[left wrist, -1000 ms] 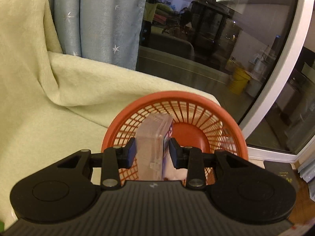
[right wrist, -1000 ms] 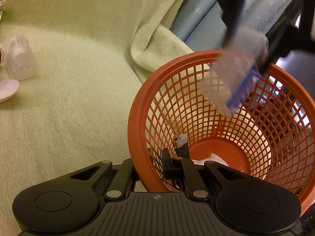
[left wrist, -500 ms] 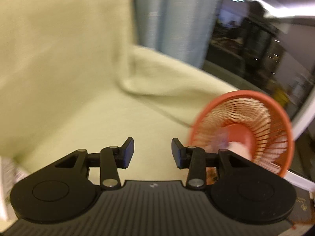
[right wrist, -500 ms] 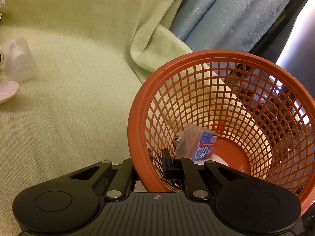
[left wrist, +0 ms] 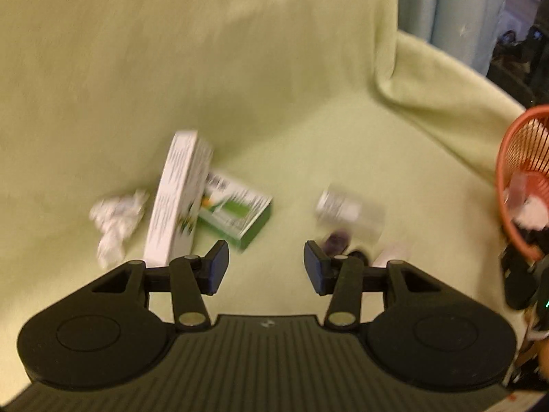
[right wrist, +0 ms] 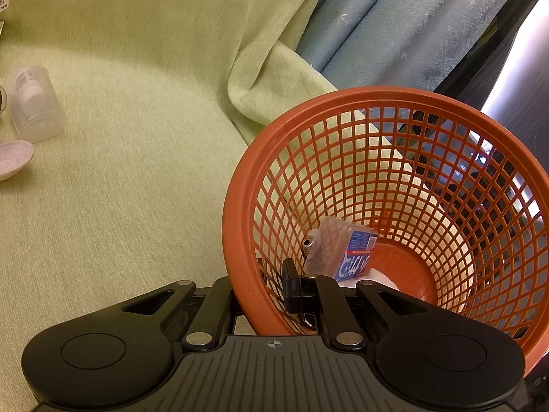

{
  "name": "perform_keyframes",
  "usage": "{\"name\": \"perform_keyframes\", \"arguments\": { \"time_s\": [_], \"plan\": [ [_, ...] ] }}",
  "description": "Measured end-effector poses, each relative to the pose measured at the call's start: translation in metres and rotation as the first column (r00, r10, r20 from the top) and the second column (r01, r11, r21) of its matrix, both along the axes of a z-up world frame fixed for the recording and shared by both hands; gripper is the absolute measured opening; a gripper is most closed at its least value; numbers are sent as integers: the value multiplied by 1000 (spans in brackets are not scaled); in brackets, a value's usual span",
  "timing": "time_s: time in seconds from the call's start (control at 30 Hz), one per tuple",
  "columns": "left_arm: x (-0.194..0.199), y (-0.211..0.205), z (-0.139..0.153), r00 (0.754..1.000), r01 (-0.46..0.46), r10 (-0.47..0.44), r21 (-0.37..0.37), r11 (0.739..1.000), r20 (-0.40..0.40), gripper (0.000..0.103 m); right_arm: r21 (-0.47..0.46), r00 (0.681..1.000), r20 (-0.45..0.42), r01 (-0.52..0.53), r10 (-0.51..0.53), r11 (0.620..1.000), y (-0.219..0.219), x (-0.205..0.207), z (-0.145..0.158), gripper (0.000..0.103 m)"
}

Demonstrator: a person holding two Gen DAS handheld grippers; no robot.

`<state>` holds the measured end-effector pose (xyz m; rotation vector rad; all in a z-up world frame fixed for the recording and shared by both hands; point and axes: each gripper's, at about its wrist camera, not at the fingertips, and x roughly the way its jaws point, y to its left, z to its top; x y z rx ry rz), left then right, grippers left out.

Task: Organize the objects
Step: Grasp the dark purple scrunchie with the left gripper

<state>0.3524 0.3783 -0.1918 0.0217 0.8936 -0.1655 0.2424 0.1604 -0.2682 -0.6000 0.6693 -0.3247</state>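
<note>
My right gripper is shut on the near rim of the orange mesh basket, one finger inside and one outside. In the basket lie a clear packet with a blue label, a lighter and white tissue. My left gripper hovers over the green cloth, its jaws opening with nothing between them. Ahead of it, blurred, are an upright white box, a green box, crumpled white paper and a clear cup on its side. The basket is at that view's right edge.
A small dark object lies just beyond the left gripper's right finger. A pale pink dish sits beside the clear cup at the right wrist view's left edge. The green cloth rises into a backrest; blue curtains hang behind the basket.
The left gripper let go of the clear packet, which dropped into the basket. It then swung left and down to the boxes on the cloth, jaws wider. The right gripper kept still.
</note>
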Motion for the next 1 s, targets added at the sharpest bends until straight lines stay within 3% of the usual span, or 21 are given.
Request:
{"name": "perform_keyframes", "arguments": {
  "time_s": [0.33,0.67,1.0],
  "plan": [
    [-10,-11,-27,998,50,-50,-16,999,-45,47,-6,1000,-4,-2,2,1000,0,-2,-2,5],
    [16,-44,-41,995,74,-78,-74,995,-57,48,-7,1000,-4,-2,2,1000,0,-3,-2,5],
    [34,-53,-51,993,62,-69,-71,996,-98,38,-7,1000,-5,-1,1,1000,0,-3,-2,5]
  ]
}}
